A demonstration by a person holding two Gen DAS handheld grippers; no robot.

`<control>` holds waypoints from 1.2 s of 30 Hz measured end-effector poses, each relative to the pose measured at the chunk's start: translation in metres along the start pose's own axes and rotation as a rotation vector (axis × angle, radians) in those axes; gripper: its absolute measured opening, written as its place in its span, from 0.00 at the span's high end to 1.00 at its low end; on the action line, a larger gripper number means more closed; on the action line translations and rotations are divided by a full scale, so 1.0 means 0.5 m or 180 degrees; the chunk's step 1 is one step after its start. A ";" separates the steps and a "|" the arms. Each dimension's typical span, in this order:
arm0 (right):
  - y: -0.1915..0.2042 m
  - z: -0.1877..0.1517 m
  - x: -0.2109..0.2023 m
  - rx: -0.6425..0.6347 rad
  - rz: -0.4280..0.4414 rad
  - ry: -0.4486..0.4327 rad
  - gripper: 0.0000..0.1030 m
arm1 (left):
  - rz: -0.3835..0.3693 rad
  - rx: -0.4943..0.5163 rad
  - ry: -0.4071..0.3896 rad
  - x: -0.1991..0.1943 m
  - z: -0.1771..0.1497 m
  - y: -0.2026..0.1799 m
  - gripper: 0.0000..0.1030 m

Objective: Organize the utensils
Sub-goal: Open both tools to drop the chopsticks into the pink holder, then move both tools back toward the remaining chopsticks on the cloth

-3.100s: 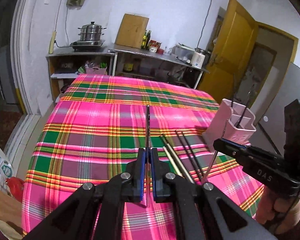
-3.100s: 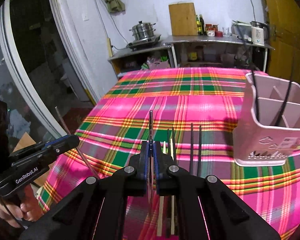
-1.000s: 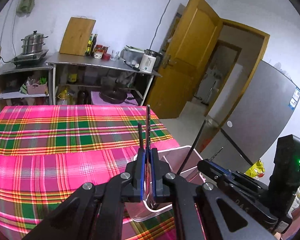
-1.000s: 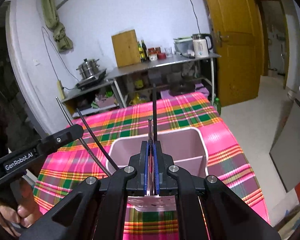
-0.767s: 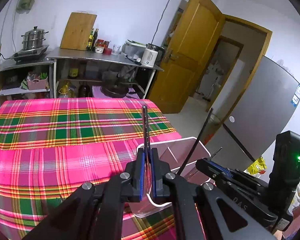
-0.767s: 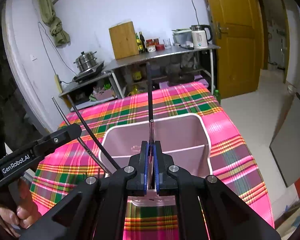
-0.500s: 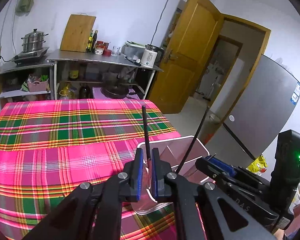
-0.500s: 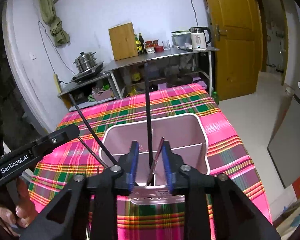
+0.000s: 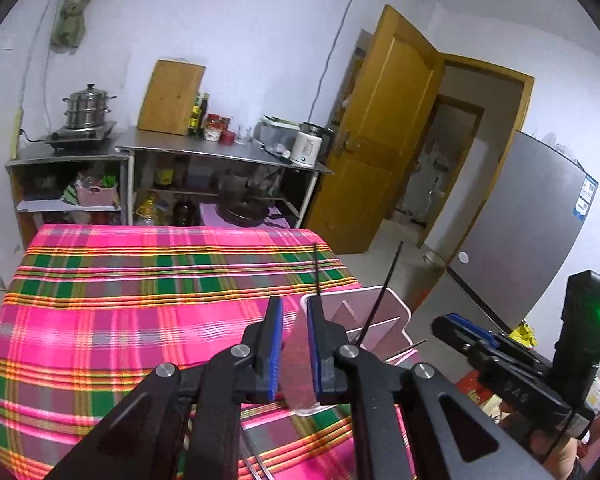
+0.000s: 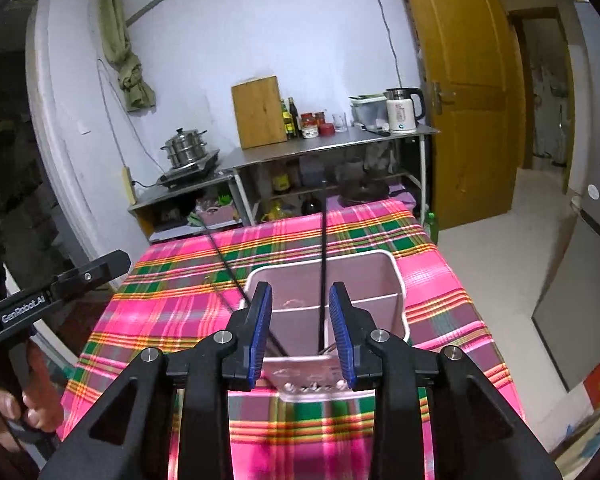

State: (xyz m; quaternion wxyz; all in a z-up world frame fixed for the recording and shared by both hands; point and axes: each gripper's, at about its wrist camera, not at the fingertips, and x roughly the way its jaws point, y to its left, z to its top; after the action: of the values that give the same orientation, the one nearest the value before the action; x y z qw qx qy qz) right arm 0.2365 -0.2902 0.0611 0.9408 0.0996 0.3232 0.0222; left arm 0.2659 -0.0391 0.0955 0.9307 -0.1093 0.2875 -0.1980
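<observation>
A pale pink utensil holder (image 10: 380, 280) with inner dividers stands on the plaid tablecloth (image 10: 204, 296). Thin black chopsticks (image 10: 323, 256) stand in it, leaning; another chopstick (image 10: 224, 264) leans left. My right gripper (image 10: 300, 332) is open and empty just above the holder's near rim. In the left wrist view the holder (image 9: 384, 312) sits right behind my left gripper (image 9: 294, 344), which is open and empty, with chopsticks (image 9: 384, 288) sticking out of it. The right gripper's body (image 9: 512, 364) shows at the right there.
The table's right edge drops to the floor (image 10: 532, 216) close beside the holder. A steel shelf (image 10: 332, 148) with bottles, kettle and cutting board stands behind the table. A steamer pot (image 10: 186, 148) is at the back left, a yellow door (image 10: 464, 80) at the right.
Both grippers opened and let their chopsticks drop into the holder. Both have pulled back and upward a little from it.
</observation>
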 end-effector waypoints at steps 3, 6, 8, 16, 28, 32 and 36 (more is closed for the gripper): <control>0.017 -0.018 -0.019 -0.0028 0.0106 -0.0001 0.70 | 0.0084 -0.0011 -0.0032 -0.028 -0.020 0.015 0.89; 0.038 -0.045 -0.031 -0.0099 0.0165 0.0031 0.70 | 0.0193 0.0002 -0.0017 -0.049 -0.052 0.031 0.89; 0.052 -0.065 -0.034 -0.0137 0.0199 0.0070 0.70 | 0.0237 -0.0020 0.0005 -0.063 -0.077 0.042 0.89; 0.086 -0.152 -0.031 -0.0210 0.0339 0.0309 0.70 | 0.0384 -0.0118 0.0207 -0.083 -0.183 0.081 0.89; 0.112 -0.242 0.009 -0.0308 0.0391 0.0649 0.70 | 0.0480 -0.0396 0.0599 -0.050 -0.298 0.147 0.89; 0.121 -0.257 0.026 -0.0339 0.0417 0.0729 0.70 | 0.0491 -0.0430 0.0660 -0.033 -0.309 0.156 0.89; 0.127 -0.269 0.047 -0.0345 0.0417 0.0795 0.70 | 0.0490 -0.0499 0.0722 -0.009 -0.314 0.166 0.89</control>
State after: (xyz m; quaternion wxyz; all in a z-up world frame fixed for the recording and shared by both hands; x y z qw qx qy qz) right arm 0.1742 -0.2021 -0.0439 0.8938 0.0661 0.4288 0.1131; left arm 0.1970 0.0234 -0.0556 0.8933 -0.1362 0.4129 -0.1142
